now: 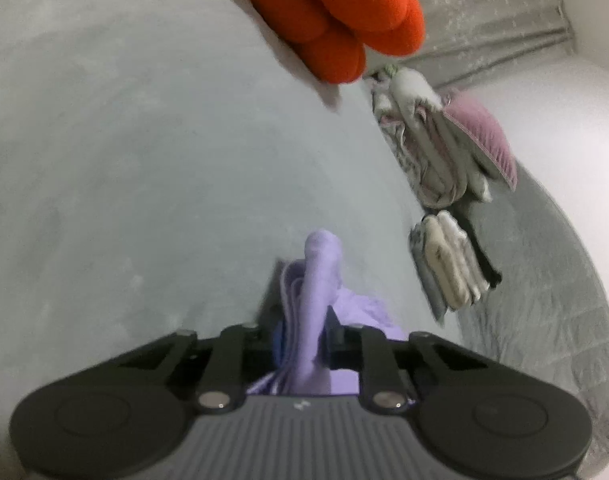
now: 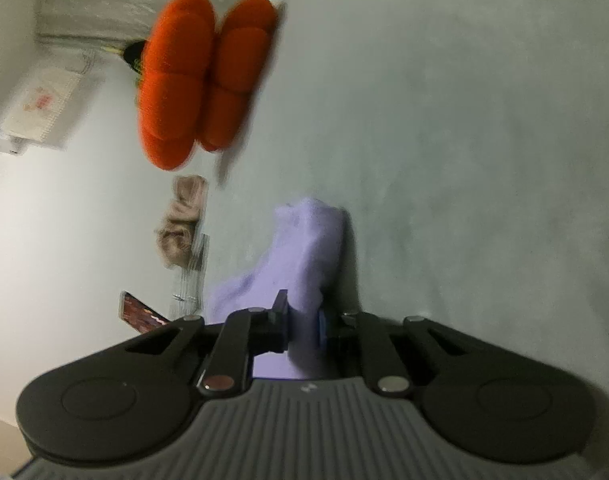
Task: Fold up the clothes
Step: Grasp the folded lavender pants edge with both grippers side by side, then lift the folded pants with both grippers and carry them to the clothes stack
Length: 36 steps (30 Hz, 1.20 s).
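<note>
A lilac garment (image 1: 318, 276) is pinched in my left gripper (image 1: 302, 340), which is shut on a bunched fold of it; the cloth sticks up past the fingers over the pale grey-green bed surface (image 1: 124, 140). In the right wrist view the same lilac garment (image 2: 304, 248) is clamped in my right gripper (image 2: 302, 328), also shut, with cloth spilling out to the left of the fingers. Both views are blurred by motion. The rest of the garment is hidden under the grippers.
An orange plush cushion (image 1: 336, 12) lies at the far side of the bed, also the orange cushion (image 2: 196, 80). Two stacks of folded clothes (image 1: 444, 148) (image 1: 448, 264) sit at the right on a grey blanket (image 1: 544, 300). A beige fluffy item (image 2: 182, 220) lies left.
</note>
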Tool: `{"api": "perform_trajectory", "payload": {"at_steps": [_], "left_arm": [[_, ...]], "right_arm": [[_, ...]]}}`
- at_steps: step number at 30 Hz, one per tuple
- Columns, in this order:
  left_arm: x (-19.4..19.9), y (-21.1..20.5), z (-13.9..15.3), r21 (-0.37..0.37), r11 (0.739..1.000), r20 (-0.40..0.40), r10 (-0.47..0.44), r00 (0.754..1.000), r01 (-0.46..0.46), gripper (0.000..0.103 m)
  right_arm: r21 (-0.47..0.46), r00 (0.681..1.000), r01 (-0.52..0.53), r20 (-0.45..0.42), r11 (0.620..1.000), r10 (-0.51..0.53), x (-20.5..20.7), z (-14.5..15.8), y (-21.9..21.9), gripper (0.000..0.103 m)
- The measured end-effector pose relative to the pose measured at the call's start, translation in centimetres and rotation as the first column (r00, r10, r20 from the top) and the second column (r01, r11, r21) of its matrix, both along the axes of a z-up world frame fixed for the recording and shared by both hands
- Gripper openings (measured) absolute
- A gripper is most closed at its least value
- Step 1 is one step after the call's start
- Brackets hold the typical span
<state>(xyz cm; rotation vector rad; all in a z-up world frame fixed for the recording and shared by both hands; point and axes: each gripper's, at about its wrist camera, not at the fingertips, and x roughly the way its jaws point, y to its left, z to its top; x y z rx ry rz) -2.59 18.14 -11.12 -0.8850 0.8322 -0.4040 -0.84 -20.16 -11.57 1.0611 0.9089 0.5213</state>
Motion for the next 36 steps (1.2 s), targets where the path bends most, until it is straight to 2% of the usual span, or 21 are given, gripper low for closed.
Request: {"api": "perform_trajectory", "payload": {"at_steps": [7, 9, 14, 18, 23, 30, 36], "left_arm": [[0.1, -1.4, 1.6, -0.055, 0.998, 0.043, 0.009, 0.999, -0.006, 0.016], [0.6, -2.2, 2.5, -0.049, 0.999, 0.060, -0.001, 0.998, 0.004, 0.016], [3.6, -6.0, 5.3, -0.042, 0.998, 0.115, -0.049, 0.992, 0.054, 0.016], [7.2, -10.7, 8.2, -0.045, 0.993, 0.183, -0.101, 0.978, 0.111, 0.016], [11.9, -17.9, 12.1, -0.048, 0.982, 0.271, -0.164, 0.949, 0.184, 0.016], [18.4, -29.5, 17.7, -0.013, 0.958, 0.366, -0.261, 0.893, 0.285, 0.016], [23.5, -38.1, 21.1, 0.036, 0.939, 0.422, -0.324, 0.847, 0.341, 0.016]], "right_arm": [[-0.054, 0.993, 0.023, 0.119, 0.998, -0.017, -0.8, 3.1, -1.3, 0.015], [-0.067, 0.988, 0.040, 0.149, 0.997, -0.030, -0.6, 4.3, -1.8, 0.015], [-0.099, 0.973, 0.084, 0.225, 0.992, -0.060, -0.3, 7.3, -3.1, 0.015], [-0.122, 0.953, 0.127, 0.289, 0.984, -0.088, 0.3, 9.9, -4.7, 0.015], [-0.157, 0.917, 0.221, 0.369, 0.963, -0.150, 2.4, 14.5, -10.4, 0.015], [-0.231, 0.851, 0.361, 0.478, 0.903, -0.218, 6.2, 21.4, -17.7, 0.015], [-0.285, 0.806, 0.449, 0.538, 0.847, -0.247, 9.4, 24.5, -23.4, 0.015]]}}
